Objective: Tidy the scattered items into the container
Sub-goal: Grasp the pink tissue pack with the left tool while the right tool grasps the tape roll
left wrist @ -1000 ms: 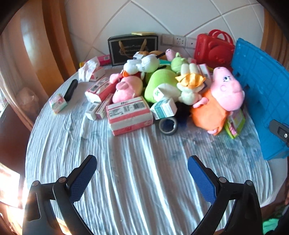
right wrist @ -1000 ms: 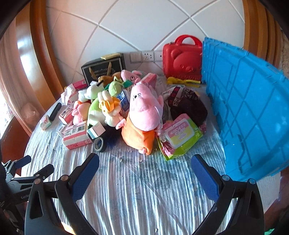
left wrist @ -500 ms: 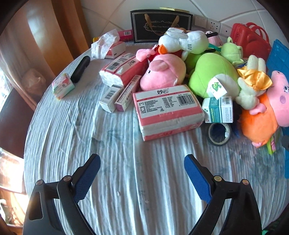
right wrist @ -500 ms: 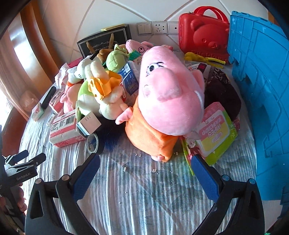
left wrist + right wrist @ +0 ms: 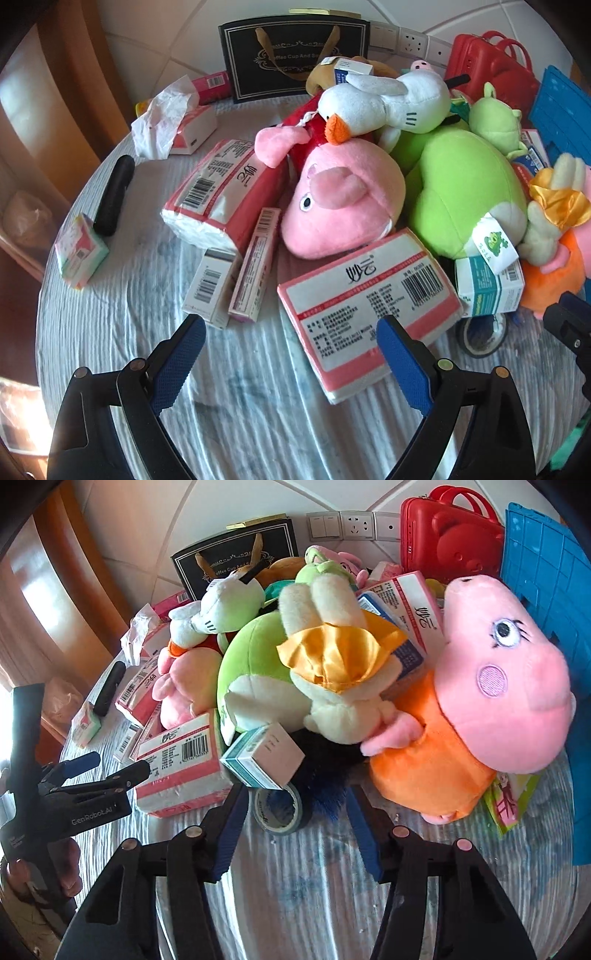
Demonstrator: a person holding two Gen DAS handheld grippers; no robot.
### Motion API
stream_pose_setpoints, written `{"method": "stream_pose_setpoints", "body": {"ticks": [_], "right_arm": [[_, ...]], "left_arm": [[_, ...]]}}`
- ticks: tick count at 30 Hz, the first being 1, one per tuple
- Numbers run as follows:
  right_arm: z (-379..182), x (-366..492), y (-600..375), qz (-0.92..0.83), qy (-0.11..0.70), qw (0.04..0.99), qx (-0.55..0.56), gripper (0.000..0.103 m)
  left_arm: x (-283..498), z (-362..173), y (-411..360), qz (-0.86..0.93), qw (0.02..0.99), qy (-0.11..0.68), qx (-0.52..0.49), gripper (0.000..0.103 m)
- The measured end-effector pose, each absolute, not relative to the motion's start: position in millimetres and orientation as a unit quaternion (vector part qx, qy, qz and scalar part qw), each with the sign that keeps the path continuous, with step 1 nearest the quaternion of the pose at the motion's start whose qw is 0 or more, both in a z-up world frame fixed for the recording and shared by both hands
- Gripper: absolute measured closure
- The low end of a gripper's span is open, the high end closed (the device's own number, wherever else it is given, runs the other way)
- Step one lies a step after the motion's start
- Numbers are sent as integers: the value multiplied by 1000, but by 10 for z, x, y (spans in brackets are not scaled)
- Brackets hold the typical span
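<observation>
While the right gripper (image 5: 295,812) narrows its jaws around the tape roll (image 5: 277,808) at the front of the pile on the desk (image 5: 332,893), the pads do not yet press it — a light, stiff ring, best pinched across its rim. The left gripper (image 5: 291,343) hangs spread before the tissue pack (image 5: 369,314) — soft, squashy, best taken across its short sides. The crate (image 5: 546,602) stands behind.
</observation>
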State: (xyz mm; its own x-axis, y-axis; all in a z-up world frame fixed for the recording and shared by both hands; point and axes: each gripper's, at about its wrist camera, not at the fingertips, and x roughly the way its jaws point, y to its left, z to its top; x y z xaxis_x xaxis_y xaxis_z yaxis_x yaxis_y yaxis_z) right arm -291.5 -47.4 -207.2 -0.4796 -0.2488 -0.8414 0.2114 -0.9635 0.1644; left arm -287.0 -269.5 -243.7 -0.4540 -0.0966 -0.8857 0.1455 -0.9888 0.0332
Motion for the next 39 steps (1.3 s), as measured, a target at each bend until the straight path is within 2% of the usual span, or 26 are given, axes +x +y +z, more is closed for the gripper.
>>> {"method": "stream_pose_setpoints", "body": {"ticks": [13,16,23,27,32,37,38,39], "right_arm": [[-2216,-3174,-542,-853,-21,116,508,49],[-2275,-3179,-491,-850,-18,116,514,49],[-2332,-3046,-334,-843,-12,117,524,49],[-2325,-2900,-187,-842,-8,120,526,49],[-2326,-2731,-59,-838,-9,123,532,49],[-2348,-2595,0,-835,-13,121,537,48],[-2362,-2578,17,-834,-13,117,538,47],[-2379,-2567,37,-834,-13,111,541,41]], "left_arm": [[-3488,-2751,-2926,-845,95,19,527,8],[-3408,-2763,-2832,-845,82,11,528,13],[-2794,-2744,-2515,-831,48,5,555,13],[-2476,-2563,-2448,-839,35,7,543,13],[-2340,-2331,-2153,-851,-24,9,524,5],[-2353,-2488,-1711,-827,-86,-28,555,5],[-2376,-2576,-1627,-818,-90,-41,566,5],[-2410,-2689,-1568,-808,-81,-58,580,5]]}}
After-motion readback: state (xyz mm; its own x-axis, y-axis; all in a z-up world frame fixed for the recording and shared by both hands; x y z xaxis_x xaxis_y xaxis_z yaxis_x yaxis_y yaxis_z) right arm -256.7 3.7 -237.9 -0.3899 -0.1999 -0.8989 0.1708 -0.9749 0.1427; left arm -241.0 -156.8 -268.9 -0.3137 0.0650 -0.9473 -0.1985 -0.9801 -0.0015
